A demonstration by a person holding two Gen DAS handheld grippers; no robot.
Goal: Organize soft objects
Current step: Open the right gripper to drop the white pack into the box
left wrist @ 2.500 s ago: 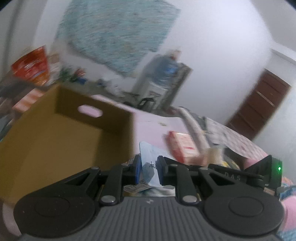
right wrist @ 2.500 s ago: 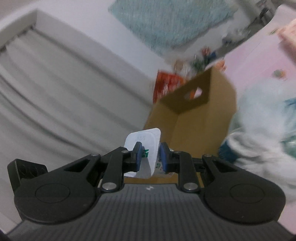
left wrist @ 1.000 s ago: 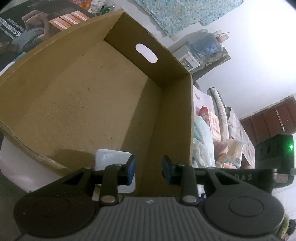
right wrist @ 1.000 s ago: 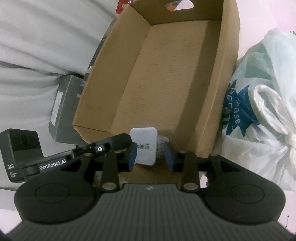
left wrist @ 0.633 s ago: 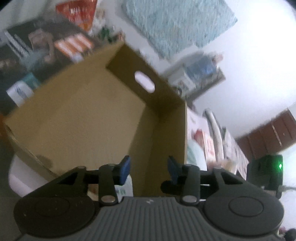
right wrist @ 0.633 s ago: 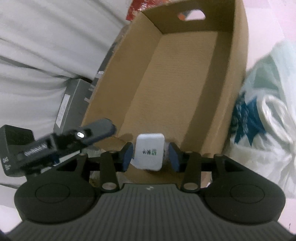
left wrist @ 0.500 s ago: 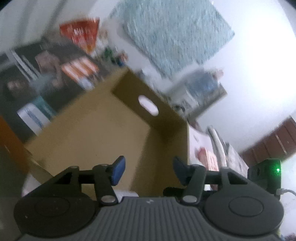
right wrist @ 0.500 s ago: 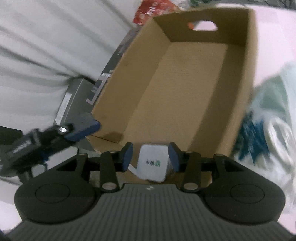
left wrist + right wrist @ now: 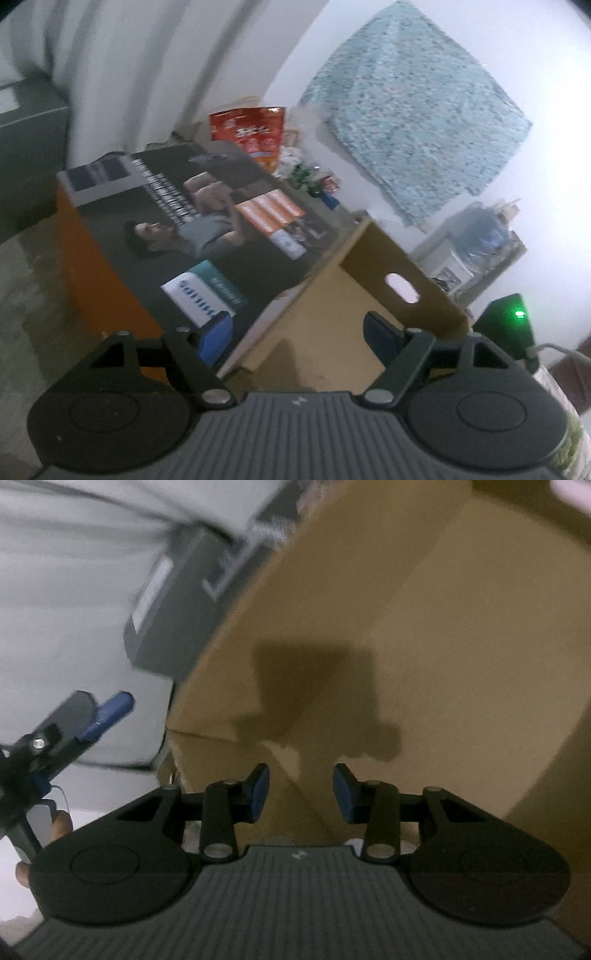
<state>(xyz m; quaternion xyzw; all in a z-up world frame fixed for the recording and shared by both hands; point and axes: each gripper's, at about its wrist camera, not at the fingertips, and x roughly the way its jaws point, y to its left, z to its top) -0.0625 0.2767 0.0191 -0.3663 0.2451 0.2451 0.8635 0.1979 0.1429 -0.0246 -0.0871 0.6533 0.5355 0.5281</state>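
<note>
The open brown cardboard box [image 9: 325, 321] sits just ahead of my left gripper [image 9: 298, 332], its far wall pierced by an oval handle hole [image 9: 401, 288]. It stands right against a big dark printed carton [image 9: 221, 229]. Behind that are a red snack bag [image 9: 247, 133] and a pale blue patterned cloth [image 9: 417, 122] on the white wall.

My left jaws are spread wide and opening, with nothing between them; only the box's near corner shows in the gap.

My right gripper [image 9: 301, 794] points down into the same box [image 9: 424, 627], throwing a shadow on its floor. Its jaws stand partly apart and are closing, and nothing is between the pads. A sliver of something white [image 9: 352, 843] peeks out beneath the right finger; I cannot tell what it is.

In the right wrist view my left gripper [image 9: 92, 720] hangs outside the box's left wall, my fingers [image 9: 61, 821] on its handle, with a grey box [image 9: 173, 620] beyond. The pictures are blurred.
</note>
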